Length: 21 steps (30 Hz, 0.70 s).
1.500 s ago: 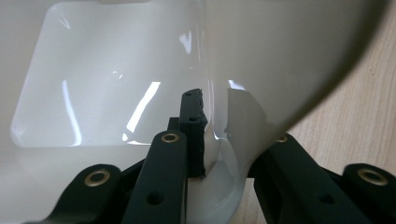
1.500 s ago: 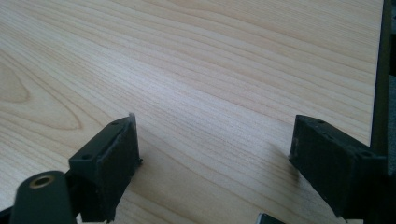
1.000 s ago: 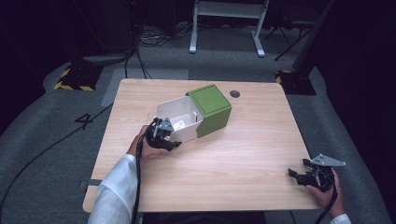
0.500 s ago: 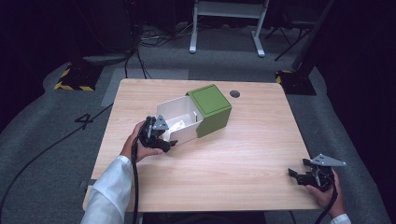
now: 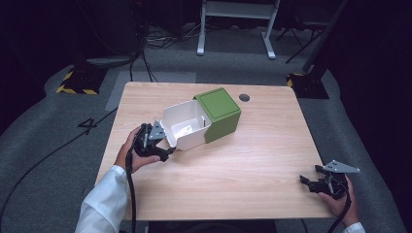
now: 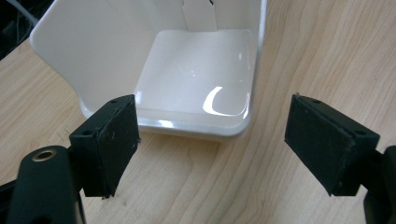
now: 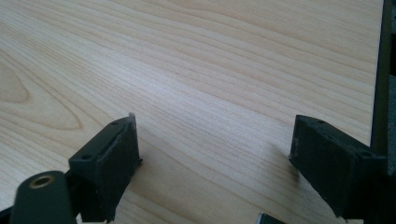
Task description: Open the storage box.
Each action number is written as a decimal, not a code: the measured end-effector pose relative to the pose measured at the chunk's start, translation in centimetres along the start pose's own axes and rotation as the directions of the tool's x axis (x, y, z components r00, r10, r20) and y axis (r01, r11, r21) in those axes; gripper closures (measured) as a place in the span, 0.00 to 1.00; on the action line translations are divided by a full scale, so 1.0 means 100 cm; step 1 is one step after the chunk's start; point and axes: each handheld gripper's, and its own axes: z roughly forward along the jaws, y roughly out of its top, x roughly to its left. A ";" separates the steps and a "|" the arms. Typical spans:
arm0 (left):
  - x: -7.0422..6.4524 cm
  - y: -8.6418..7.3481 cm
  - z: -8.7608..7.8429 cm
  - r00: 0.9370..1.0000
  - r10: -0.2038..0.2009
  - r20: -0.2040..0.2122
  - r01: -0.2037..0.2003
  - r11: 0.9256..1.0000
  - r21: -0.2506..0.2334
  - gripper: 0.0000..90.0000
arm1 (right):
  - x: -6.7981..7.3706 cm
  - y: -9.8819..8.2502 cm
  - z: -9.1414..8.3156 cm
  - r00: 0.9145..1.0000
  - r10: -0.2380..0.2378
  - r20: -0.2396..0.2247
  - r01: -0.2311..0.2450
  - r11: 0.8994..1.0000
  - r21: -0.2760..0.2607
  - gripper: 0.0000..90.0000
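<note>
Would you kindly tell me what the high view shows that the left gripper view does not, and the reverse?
High view alone: the green cube-shaped box, the right gripper near the table's front right corner, the person's white sleeve and the grey floor. Left gripper view alone: a close look between the left gripper's open jaws at the glossy white inner floor of the container. Both share the white open plastic container lying on its side on the light wooden table.
</note>
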 end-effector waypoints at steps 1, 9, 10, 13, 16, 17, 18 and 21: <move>-0.001 -0.002 -0.003 1.000 0.005 -0.007 -0.005 1.000 0.000 0.20 | 0.000 0.000 0.000 1.000 0.000 0.000 0.000 1.000 0.000 0.17; -0.005 -0.022 -0.015 0.999 -0.016 -0.033 0.016 1.000 0.016 0.20 | 0.000 0.000 0.000 1.000 0.002 -0.002 -0.002 1.000 0.001 0.17; -0.006 -0.024 -0.016 0.999 -0.018 -0.034 0.019 1.000 0.021 0.20 | 0.000 0.000 0.000 1.000 0.002 -0.002 -0.002 1.000 0.001 0.17; -0.010 -0.032 -0.020 0.999 -0.010 -0.047 0.012 0.999 0.035 0.20 | 0.000 0.000 0.000 1.000 0.001 -0.002 -0.001 1.000 0.000 0.17; -0.014 -0.039 -0.022 0.998 -0.016 -0.053 0.018 0.999 0.043 0.20 | 0.000 0.000 0.000 1.000 0.001 -0.003 -0.001 1.000 0.000 0.17; -0.015 -0.045 -0.023 0.998 -0.021 -0.056 0.024 0.998 0.051 0.20 | 0.000 0.000 0.000 1.000 0.001 -0.002 -0.001 1.000 0.000 0.17; -0.015 -0.045 -0.023 0.998 -0.021 -0.056 0.024 0.998 0.051 0.20 | 0.000 0.000 0.000 1.000 0.001 -0.002 -0.001 1.000 0.000 0.17; -0.018 -0.057 -0.023 0.997 -0.051 -0.054 0.054 0.997 0.050 0.20 | 0.000 0.000 0.000 1.000 0.001 -0.003 -0.001 1.000 0.000 0.17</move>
